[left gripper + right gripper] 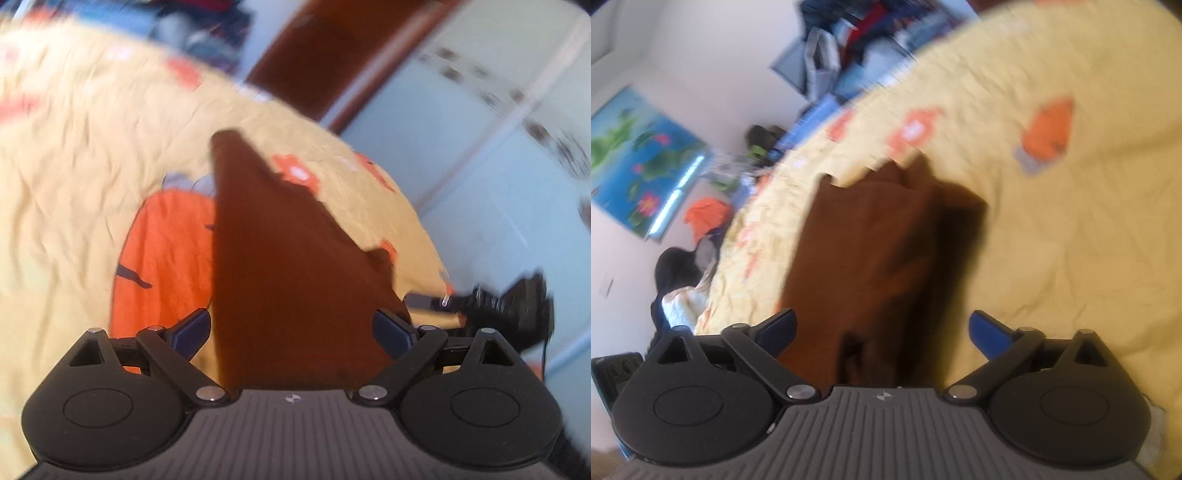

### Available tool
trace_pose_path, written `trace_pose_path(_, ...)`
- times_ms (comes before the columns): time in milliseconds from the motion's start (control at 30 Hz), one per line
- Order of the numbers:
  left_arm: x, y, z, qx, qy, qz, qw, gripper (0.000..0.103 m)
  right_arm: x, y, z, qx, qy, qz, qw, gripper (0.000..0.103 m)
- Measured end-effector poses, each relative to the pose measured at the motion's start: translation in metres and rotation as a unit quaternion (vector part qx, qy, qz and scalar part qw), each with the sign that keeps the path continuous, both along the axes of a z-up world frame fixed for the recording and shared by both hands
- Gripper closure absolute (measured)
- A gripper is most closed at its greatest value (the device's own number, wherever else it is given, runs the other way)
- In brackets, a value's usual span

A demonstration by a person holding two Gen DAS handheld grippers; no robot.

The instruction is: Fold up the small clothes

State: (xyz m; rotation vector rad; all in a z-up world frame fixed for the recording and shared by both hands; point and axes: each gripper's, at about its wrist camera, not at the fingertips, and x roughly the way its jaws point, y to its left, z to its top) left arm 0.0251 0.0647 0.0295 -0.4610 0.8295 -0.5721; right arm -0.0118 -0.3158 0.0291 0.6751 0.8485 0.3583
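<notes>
Both my grippers, left point(291, 328) and right point(882, 330), spread wide, gripping nothing; brown garment point(886, 251) lies on yellow bedspread point(74, 166), looks partly folded, more folds probably left

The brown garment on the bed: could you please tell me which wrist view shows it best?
The right wrist view: the brown garment shows its folds and uneven far edge there. The left wrist view shows the garment as one flat dark wedge, blurred.
</notes>
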Motion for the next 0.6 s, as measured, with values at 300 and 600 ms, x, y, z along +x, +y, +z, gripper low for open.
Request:
trace_pose_path(300,0.085,-0.039,-0.011,0.057,0.058,0.016,0.9966,0.065,0.063,0.024,-0.016,0.018,-0.006,-0.012,1.000,0.032)
trace_pose_path(600,0.043,0.000,0.019,0.138,-0.035,0.052,0.9884,0.080,0.067,0.072,-0.009,-0.028,-0.043,0.060,0.997,0.064)
